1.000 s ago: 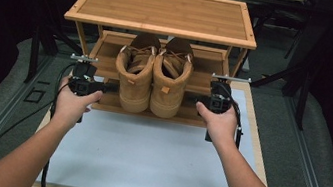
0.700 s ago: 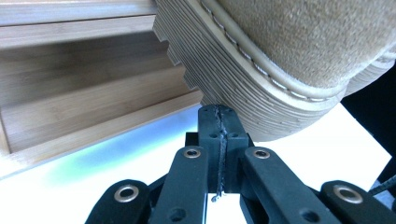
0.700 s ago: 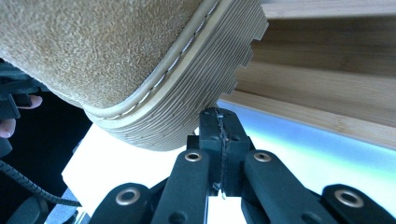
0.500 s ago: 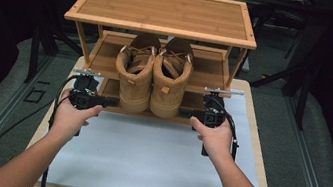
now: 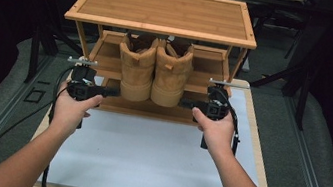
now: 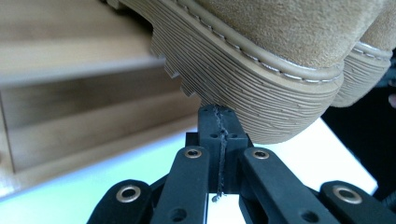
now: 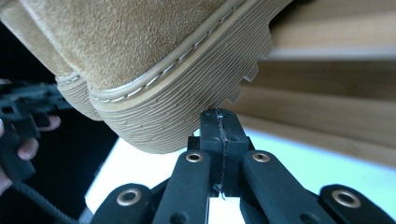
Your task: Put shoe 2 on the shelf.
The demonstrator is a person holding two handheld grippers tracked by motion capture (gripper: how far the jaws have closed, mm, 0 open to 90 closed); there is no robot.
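Pair of tan suede boots (image 5: pixel 156 69) with ribbed pale soles, side by side on rack (image 5: pixel 163 9) lower shelf, left gripper (image 5: pixel 110 91) and right gripper (image 5: pixel 185 103) flanking, both jaws together, empty, at the soles.

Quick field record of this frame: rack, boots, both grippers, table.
rack: bamboo shoe rack, at the table's far end
boots: tan pair, side by side on the rack's middle shelf, heels toward the person
left gripper: shut, tip against the left boot's sole, holds nothing
right gripper: shut, tip against the right boot's sole, holds nothing
table: white top, wood edge
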